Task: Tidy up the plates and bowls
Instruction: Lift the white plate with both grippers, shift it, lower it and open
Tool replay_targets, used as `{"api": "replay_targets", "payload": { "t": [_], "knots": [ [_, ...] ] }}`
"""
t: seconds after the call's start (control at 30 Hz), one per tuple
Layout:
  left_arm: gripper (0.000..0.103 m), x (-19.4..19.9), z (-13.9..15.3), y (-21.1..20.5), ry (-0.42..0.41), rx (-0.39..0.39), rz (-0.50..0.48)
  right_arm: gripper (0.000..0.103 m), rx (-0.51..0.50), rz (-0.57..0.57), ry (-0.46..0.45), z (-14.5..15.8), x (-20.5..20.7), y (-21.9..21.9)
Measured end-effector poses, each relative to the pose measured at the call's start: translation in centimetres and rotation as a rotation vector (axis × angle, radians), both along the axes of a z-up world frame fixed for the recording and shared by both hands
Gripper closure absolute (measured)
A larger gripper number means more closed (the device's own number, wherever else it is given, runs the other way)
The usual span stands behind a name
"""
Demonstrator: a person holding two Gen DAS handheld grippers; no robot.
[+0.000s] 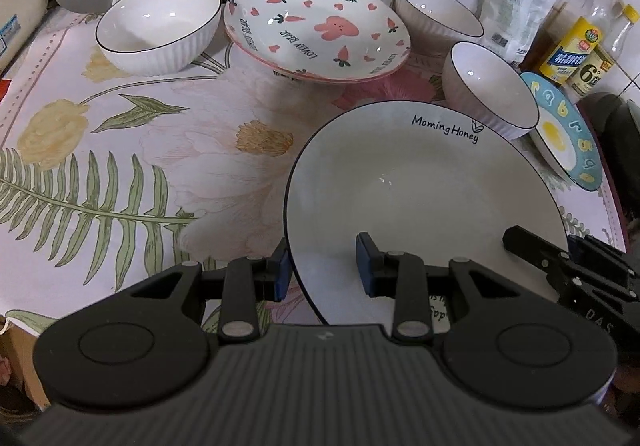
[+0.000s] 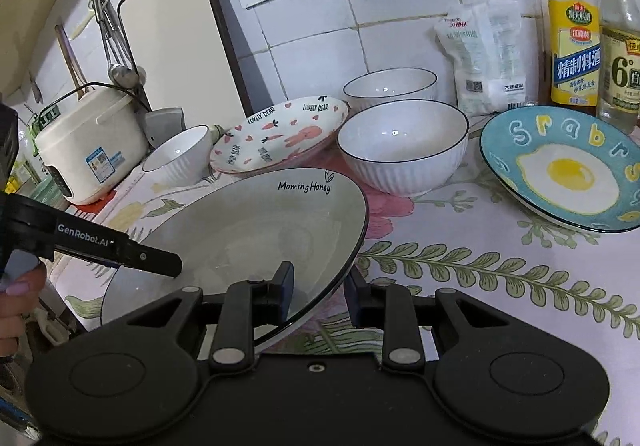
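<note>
A large white plate [image 1: 424, 182] [image 2: 256, 230] lettered "Morning Honey" is held by its rim from both sides, slightly tilted above the floral cloth. My left gripper [image 1: 324, 268] is shut on its near left rim, and my right gripper [image 2: 320, 294] is shut on its right rim. Behind it sit stacked pink "Lovely Bear" plates [image 1: 316, 26] [image 2: 280, 134]. Three white ribbed bowls [image 1: 160, 30] [image 1: 440, 12] [image 1: 488, 90] stand around them. A blue plate with a fried-egg picture [image 1: 568, 134] [image 2: 564, 174] lies to the right.
Sauce bottles [image 2: 572, 46] and a white bag [image 2: 484, 58] stand against the tiled wall at the back right. A rice cooker [image 2: 88, 150] and an upright cutting board [image 2: 176, 46] are at the back left. The floral cloth [image 1: 120, 166] covers the counter.
</note>
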State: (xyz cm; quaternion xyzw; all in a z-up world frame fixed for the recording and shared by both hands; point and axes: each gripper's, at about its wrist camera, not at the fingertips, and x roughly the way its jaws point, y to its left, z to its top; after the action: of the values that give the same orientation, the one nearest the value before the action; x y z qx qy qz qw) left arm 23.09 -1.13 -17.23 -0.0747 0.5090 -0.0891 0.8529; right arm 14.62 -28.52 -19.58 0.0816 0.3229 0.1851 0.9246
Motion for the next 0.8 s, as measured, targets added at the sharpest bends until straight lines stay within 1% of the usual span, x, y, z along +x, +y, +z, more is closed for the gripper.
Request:
{"api": "replay_targets", "payload": {
  "t": [0.13, 0.23, 0.33, 0.43, 0.53, 0.6, 0.67, 0.8],
  "knots": [
    [0.072, 0.0, -0.4, -0.2, -0.022, 0.011, -0.003, 0.070, 0.001, 0.024, 0.002, -0.5, 0.6, -0.4],
    [0.072, 0.1, -1.0, -0.3, 0.002, 0.010, 0.001, 0.070, -0.007, 0.033, 0.018, -0.8, 0.7, -0.4],
    [0.072, 0.0, -1.6, -0.5, 0.004, 0.017, -0.003, 0.071, -0.009, 0.032, 0.037, -1.4, 1.0, -0.5],
    [0.072, -0.2, -1.8, -0.5, -0.001, 0.014, -0.007, 0.071, -0.032, 0.034, 0.030, -1.6, 0.8, -0.4],
    [0.072, -0.3, -2.0, -0.4, 0.024, 0.003, -0.013, 0.071, -0.051, 0.029, 0.036, -1.5, 1.0, -0.3],
    [0.072, -0.4, -2.3, -0.8, 0.040, 0.025, -0.020, 0.071, -0.081, 0.021, 0.040, -1.6, 1.2, -0.2],
    [0.072, -0.6, -2.3, -1.2, 0.031, 0.050, -0.036, 0.071, -0.113, 0.013, 0.050, -1.6, 1.3, 0.2],
    [0.072, -0.5, -2.1, -1.4, 0.039, 0.071, -0.067, 0.071, -0.124, -0.003, 0.076, -1.9, 1.3, 0.1]
  ]
}}
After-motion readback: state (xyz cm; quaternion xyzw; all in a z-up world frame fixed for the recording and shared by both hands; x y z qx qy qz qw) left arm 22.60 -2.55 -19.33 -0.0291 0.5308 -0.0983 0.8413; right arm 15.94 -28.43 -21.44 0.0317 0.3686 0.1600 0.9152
